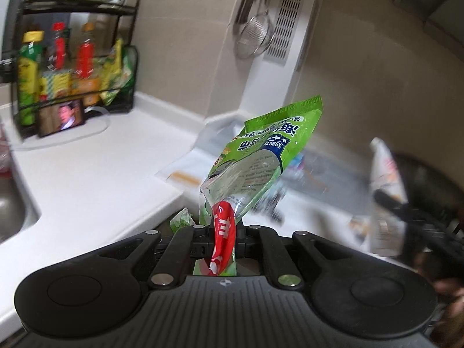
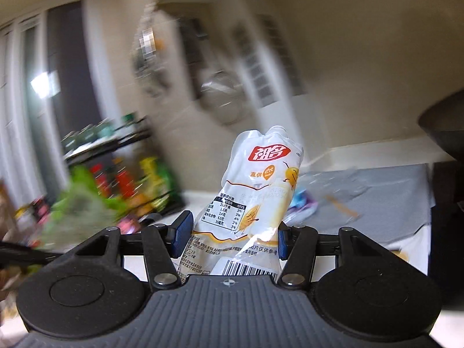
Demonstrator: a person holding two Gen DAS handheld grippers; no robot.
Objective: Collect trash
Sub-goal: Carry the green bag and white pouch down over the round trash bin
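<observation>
My left gripper (image 1: 221,232) is shut on a green snack bag (image 1: 261,159) together with a red wrapper (image 1: 221,232); the bag stands up from the jaws over the edge of the white counter (image 1: 95,179). In the right wrist view my right gripper (image 2: 230,232) is shut on a white pouch with a red logo (image 2: 258,182), which sticks up between the blue pads (image 2: 181,230). The same white pouch (image 1: 385,191) and the right gripper (image 1: 406,211) show blurred at the right of the left wrist view. A green blur at the left of the right wrist view is the green bag (image 2: 84,200).
A black rack with sauce bottles (image 1: 72,58) stands at the counter's back left, a small screen (image 1: 62,117) before it. A sink (image 1: 11,208) lies at far left. A strainer (image 1: 255,37) hangs on the wall. A grey mat with bits of litter (image 2: 362,194) covers the counter at right.
</observation>
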